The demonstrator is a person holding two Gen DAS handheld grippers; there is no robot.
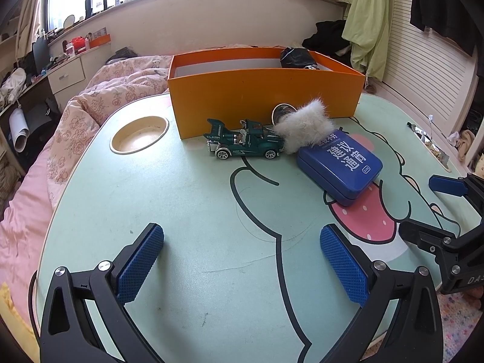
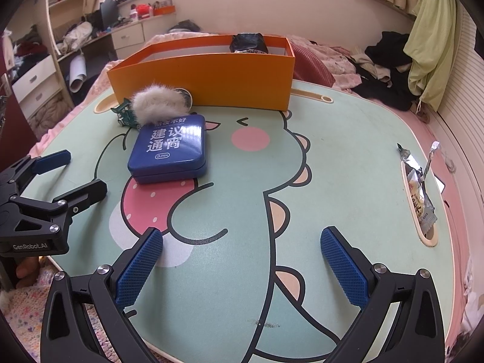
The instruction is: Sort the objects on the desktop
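Hovering both wide-open, empty grippers, left gripper and right gripper, before orange box; approaching blue tin squarely.

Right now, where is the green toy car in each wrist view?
Left wrist view: the green metal toy car sits centre, side-on, in front of the orange cardboard box.
Right wrist view: the car is upper left, mostly hidden behind the white fluffy pom-pom.
Shared landmark: the blue rectangular tin.
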